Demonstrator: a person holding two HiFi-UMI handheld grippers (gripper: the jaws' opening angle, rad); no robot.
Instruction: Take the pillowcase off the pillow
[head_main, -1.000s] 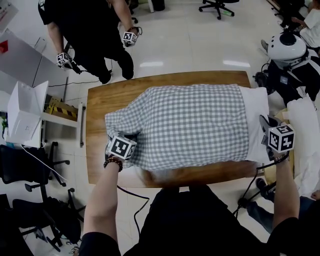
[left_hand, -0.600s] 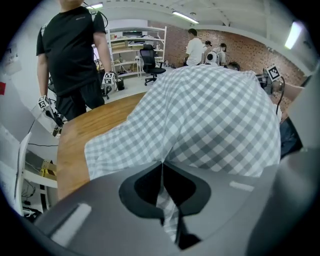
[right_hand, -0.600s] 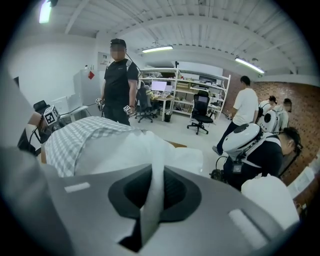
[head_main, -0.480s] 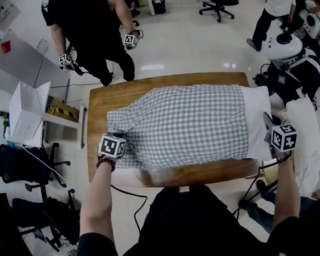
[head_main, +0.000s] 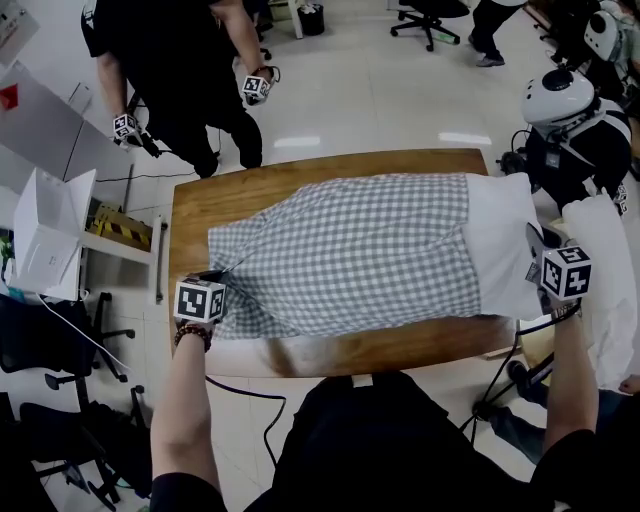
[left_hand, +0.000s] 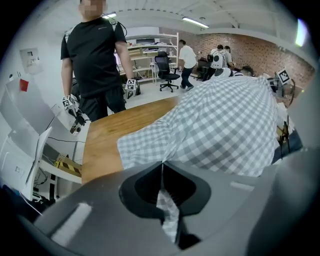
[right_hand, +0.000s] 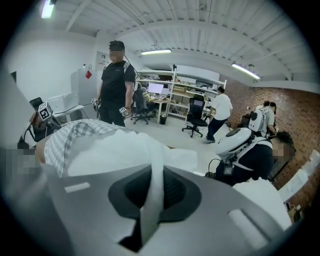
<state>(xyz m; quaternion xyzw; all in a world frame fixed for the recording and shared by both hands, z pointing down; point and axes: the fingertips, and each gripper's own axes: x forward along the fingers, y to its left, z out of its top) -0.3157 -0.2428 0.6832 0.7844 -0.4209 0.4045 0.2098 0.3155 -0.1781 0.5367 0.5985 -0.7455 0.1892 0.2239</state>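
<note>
Checked pillowcase (head_main: 350, 250) on bench (head_main: 260, 190), partly off: white pillow (head_main: 500, 240) end bared at frame right. Left gripper (head_main: 212, 278) fingers clenched on pillowcase corner, right gripper (head_main: 533, 248) fingers clenched on pillow end. Most still covered.

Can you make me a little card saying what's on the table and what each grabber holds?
table: wooden, holds the pillow
pillowcase: grey-and-white checks, covers most of the pillow
pillow: white, one bare end sticks out
left gripper: shut on the pillowcase edge
right gripper: shut on the pillow's white fabric
person: standing beyond the table
</note>
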